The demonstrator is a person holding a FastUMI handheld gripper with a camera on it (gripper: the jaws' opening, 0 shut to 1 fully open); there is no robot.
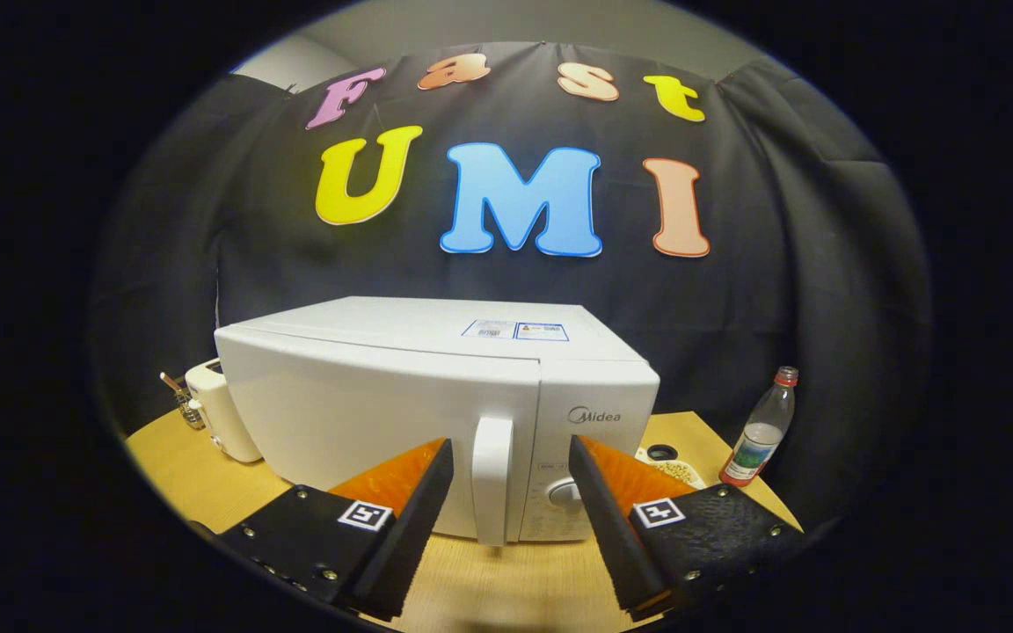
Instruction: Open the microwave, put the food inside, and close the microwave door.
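- Facing the white microwave (pixel 436 387), I hold my gripper (pixel 511 462) just in front of its door.
- My jaws stand wide apart and hold nothing; both fingers are free in the air above the wooden table (pixel 506 589).
- The door handle (pixel 491 479), a white vertical bar, shows in the gap between my two fingers, a little beyond their tips. I do not touch it.
- The microwave door is shut, flat against the body.
- To the right of the handle is the control panel with a round knob (pixel 564 492), partly hidden behind my right finger.
- On top of the microwave there are two small stickers (pixel 515 331).
- Beyond my right finger, beside the microwave, a plate with food (pixel 678 470) lies on the table; a dark ring-shaped piece is on it. I cannot tell what kind of food it is.
- Further right stands a clear plastic bottle (pixel 760 431) with a red cap, upright, well apart from the microwave.
- On the left side, behind the microwave, I see a small white appliance (pixel 221 413), with a small utensil holder (pixel 185 406) next to it.
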